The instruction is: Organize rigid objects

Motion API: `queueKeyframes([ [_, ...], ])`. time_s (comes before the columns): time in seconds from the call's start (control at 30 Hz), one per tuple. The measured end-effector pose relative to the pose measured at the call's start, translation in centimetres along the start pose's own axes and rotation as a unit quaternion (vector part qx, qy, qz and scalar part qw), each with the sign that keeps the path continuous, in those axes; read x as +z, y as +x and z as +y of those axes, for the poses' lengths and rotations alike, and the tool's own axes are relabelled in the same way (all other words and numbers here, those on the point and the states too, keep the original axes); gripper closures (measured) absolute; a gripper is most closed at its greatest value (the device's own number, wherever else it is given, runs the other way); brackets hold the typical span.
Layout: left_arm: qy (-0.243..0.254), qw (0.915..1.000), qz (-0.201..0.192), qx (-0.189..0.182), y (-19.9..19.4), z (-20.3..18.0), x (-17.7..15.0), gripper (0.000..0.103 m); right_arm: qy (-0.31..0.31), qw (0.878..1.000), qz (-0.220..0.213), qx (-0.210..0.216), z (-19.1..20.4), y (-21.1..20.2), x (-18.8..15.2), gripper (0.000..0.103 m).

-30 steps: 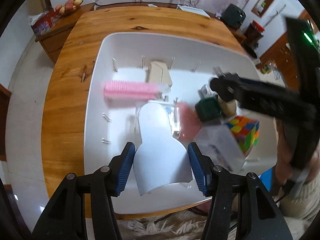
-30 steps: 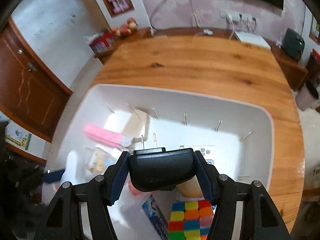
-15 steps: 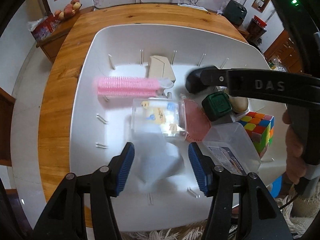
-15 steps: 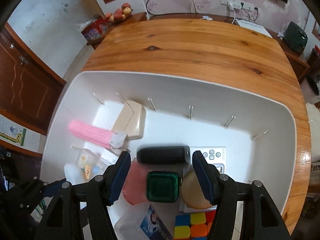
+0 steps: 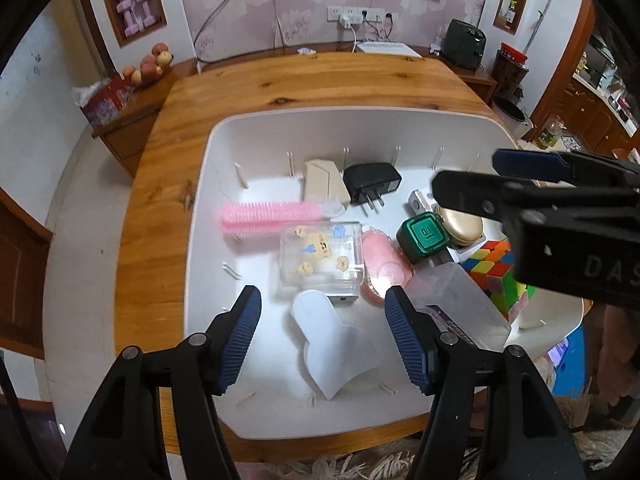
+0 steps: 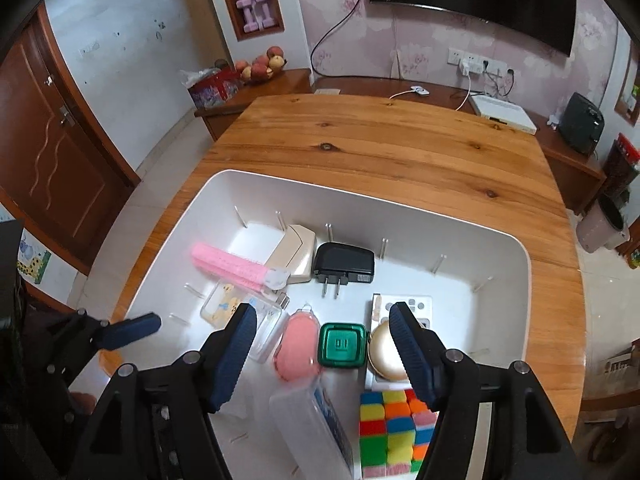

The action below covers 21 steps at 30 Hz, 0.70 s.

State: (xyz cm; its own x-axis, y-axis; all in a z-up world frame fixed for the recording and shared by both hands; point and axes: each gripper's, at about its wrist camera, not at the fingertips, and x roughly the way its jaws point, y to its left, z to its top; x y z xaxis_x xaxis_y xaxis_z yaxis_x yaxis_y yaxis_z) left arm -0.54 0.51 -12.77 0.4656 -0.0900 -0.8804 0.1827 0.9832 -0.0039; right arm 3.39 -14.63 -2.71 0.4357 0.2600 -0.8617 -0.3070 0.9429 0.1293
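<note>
A white bin (image 5: pixel 208 184) (image 6: pixel 520 264) on the wooden table holds a black plug adapter (image 5: pixel 372 181) (image 6: pixel 344 263), a white flat piece (image 5: pixel 332 344), a pink brush (image 5: pixel 264 216) (image 6: pixel 228 266), a clear box with stickers (image 5: pixel 320 258), a green cube (image 5: pixel 422 238) (image 6: pixel 342 345), a colour puzzle cube (image 5: pixel 500 276) (image 6: pixel 396 432), a gold round case (image 6: pixel 386 356) and a beige box (image 6: pixel 294 252). My left gripper (image 5: pixel 322 338) is open and empty above the white piece. My right gripper (image 6: pixel 322 354) is open and empty above the green cube.
The wooden table (image 6: pixel 380 148) stretches beyond the bin. A sideboard with fruit (image 6: pixel 260 64) and a red box stands at the back left. A white router (image 6: pixel 502 114) and a dark appliance (image 6: pixel 580 122) sit along the back wall. A bin stands on the floor at right (image 6: pixel 604 228).
My right gripper let go of the black adapter, which now lies in the bin, and pulled back up. My left gripper let go of the white piece and rose.
</note>
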Motion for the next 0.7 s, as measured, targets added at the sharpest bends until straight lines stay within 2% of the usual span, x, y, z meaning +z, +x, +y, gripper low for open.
queueKeyframes([
  [0.23, 0.013, 0.9993, -0.031, 0.017, -2.1, -0.3, 0.7, 0.035, 0.008, 1.000, -0.014, -0.012, -0.3, -2.3, -0.9, 0.033],
  [0.33, 0.018, 0.9988, -0.041, 0.020, -3.0, -0.4, 1.1, 0.027, 0.012, 1.000, -0.018, -0.019, -0.4, -3.4, -1.4, 0.033],
  [0.5, 0.023, 0.9978, -0.058, 0.023, -5.1, -0.6, 1.8, 0.024, 0.019, 0.999, -0.023, -0.028, -0.4, -5.4, -2.1, 0.033],
  [0.57, 0.017, 0.9981, -0.057, 0.018, -5.7, -0.5, 2.1, 0.020, 0.020, 0.999, -0.029, -0.030, -0.3, -6.2, -2.4, 0.033],
  [0.7, 0.001, 0.9987, -0.049, 0.014, -6.7, -0.8, 2.6, 0.020, 0.035, 0.998, -0.042, -0.035, -0.3, -8.2, -2.8, 0.033],
])
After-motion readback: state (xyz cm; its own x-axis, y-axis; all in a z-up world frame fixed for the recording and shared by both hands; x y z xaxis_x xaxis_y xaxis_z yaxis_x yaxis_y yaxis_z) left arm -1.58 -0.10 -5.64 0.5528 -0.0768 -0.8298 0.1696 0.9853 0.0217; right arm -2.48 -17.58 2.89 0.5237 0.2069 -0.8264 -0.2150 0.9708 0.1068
